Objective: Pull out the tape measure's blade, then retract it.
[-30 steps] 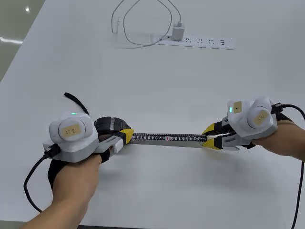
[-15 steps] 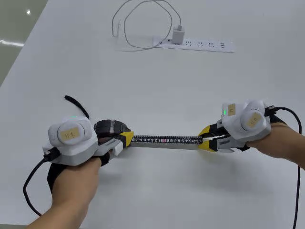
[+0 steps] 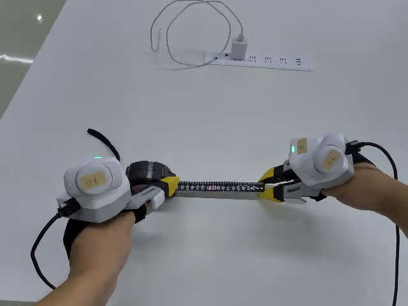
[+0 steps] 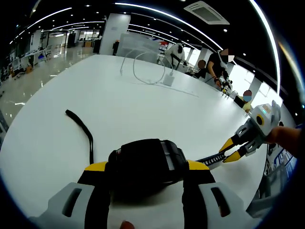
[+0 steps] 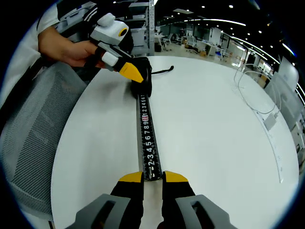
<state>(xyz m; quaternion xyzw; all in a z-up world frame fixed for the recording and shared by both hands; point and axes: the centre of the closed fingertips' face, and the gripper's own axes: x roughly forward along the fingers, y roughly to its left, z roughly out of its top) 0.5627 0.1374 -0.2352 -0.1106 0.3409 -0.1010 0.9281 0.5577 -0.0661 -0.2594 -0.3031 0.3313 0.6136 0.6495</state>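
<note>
Right now your left gripper (image 3: pixel 167 185) is clamped around the black tape measure case (image 3: pixel 148 172), which rests on the white table (image 3: pixel 210 115). Your right gripper (image 3: pixel 268 190) pinches the end of the blade (image 3: pixel 220 187), which runs straight between the two.

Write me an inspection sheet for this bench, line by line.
Surface: white table, bare apart from the items below.
Job's things: black tape measure on the table; blade drawn out flat, numbers up.
Clutter: black strap lying beside the tape measure.
Grippers: left gripper shut on the tape measure; right gripper shut on the blade's end.
Cables: power strip with a charger and looped white cable; black leads trail from the grippers.
Surroundings: mesh chair; people at the table's far side; ceiling lights.
</note>
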